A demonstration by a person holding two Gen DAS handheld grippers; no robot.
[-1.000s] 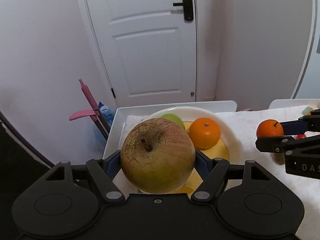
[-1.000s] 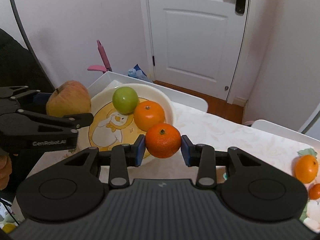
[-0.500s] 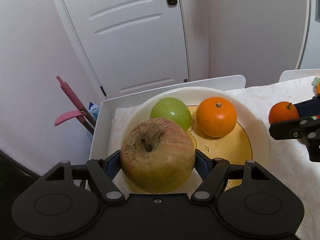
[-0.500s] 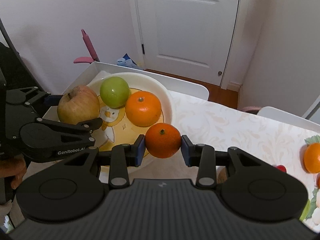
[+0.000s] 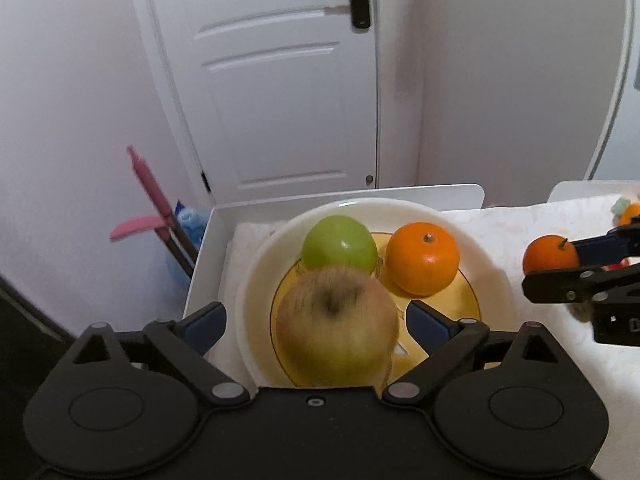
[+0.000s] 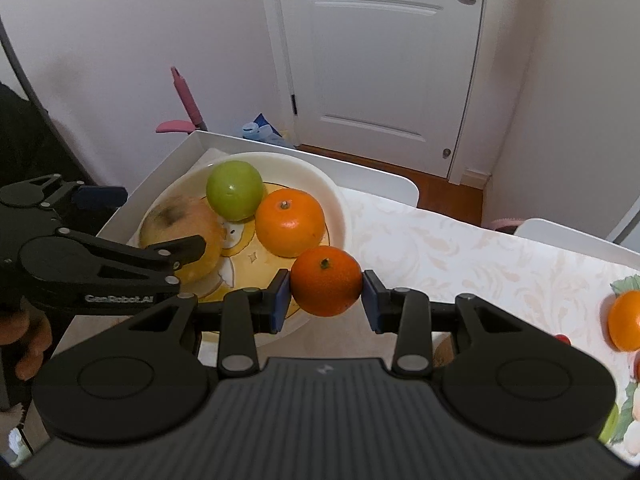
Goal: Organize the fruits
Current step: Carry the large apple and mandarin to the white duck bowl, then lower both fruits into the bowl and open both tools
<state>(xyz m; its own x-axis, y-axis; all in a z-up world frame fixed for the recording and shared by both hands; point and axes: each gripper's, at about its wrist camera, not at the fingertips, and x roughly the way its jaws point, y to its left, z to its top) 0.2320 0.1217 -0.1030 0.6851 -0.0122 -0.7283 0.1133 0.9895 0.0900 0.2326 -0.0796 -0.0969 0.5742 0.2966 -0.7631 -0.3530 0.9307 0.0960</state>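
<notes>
The apple (image 5: pixel 336 320) sits blurred in the bowl (image 5: pixel 492 280), at its near side, between the pads of my left gripper (image 5: pixel 316 322); the jaws are opening and stand clear of the fruit on both sides, so nothing is pressed. Behind the apple, and touching it as far as I can tell, lies a green fruit (image 5: pixel 339 245); just right of that, an orange (image 5: pixel 423 258), also in the bowl. From the right wrist the same three show together: apple (image 6: pixel 184 240) at the left of the bowl (image 6: pixel 340 208), green fruit (image 6: pixel 235 190) behind it, orange (image 6: pixel 290 222) to the right; one finger of my left gripper (image 6: pixel 188 246) crosses in front of the apple.

My right gripper (image 6: pixel 326 290) is narrow, its blue pads clamped on a tangerine (image 6: pixel 326 280), stem up, held over the bowl's near rim; in the left view that tangerine (image 5: pixel 550 254) hangs to the right of the bowl.

The bowl stands on a pale patterned cloth (image 6: pixel 460 248) at the table's left end, within a white raised edge (image 6: pixel 312 156). Far right on the cloth lies another orange fruit (image 6: pixel 626 320), well apart from the bowl. Beyond the table: a pink handle (image 6: pixel 186 98) against the wall, and a white door (image 6: pixel 380 60). At the lower left, fingers of my hand (image 6: pixel 28 344) grip the left tool.
</notes>
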